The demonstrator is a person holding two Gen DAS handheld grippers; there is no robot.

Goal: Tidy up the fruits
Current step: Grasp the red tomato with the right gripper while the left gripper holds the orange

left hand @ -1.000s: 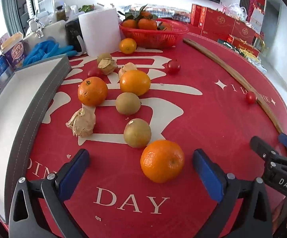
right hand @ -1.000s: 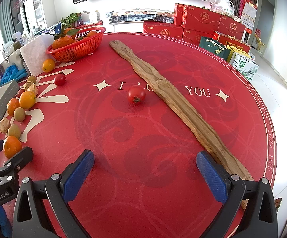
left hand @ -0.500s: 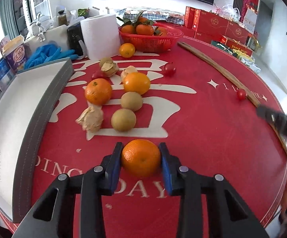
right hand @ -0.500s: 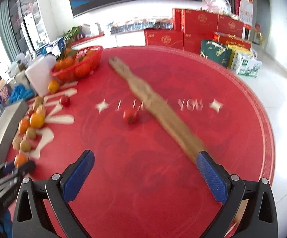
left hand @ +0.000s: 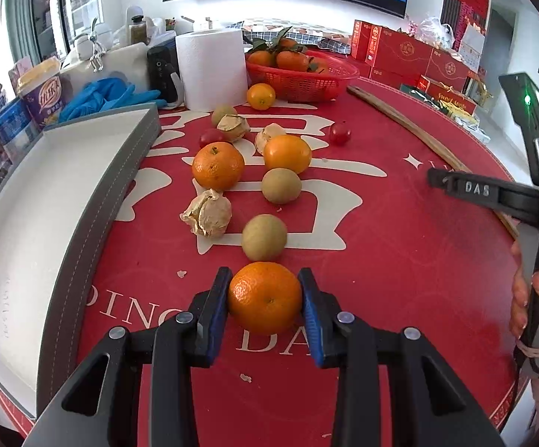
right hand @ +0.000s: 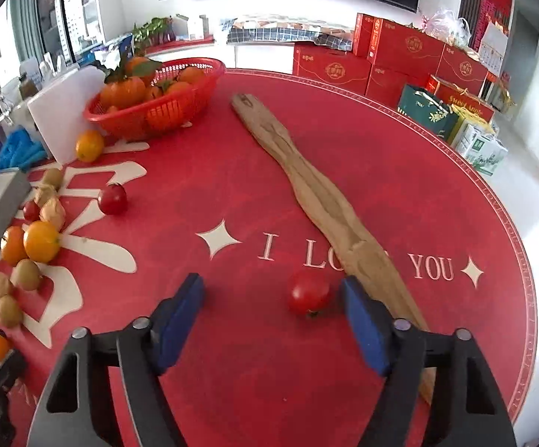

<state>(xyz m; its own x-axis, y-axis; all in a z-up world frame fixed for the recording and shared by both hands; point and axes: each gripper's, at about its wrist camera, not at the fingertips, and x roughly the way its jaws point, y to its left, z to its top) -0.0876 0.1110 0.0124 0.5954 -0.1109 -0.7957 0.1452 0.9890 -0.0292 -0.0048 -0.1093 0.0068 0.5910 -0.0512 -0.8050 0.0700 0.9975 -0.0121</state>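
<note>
My left gripper [left hand: 265,298] is shut on an orange [left hand: 265,297], held just above the red tablecloth. More fruit lies beyond it: a kiwi [left hand: 264,237], a second kiwi [left hand: 281,185], two oranges [left hand: 218,165] [left hand: 287,154], husked fruits [left hand: 207,215] and small tomatoes [left hand: 340,133]. A grey-rimmed white tray [left hand: 46,201] lies to the left. My right gripper [right hand: 275,307] is open, its jaws either side of a red tomato [right hand: 309,296] that sits nearer the right jaw.
A red basket [left hand: 299,78] of tangerines stands at the back, with a paper towel roll [left hand: 211,69] beside it. A long wooden board [right hand: 318,201] lies across the table, right by my right gripper's right jaw. Red gift boxes [right hand: 407,59] are stacked beyond the table.
My left gripper closed on the near orange and lifted it slightly. My right gripper moved forward to the tomato and its jaws narrowed around it.
</note>
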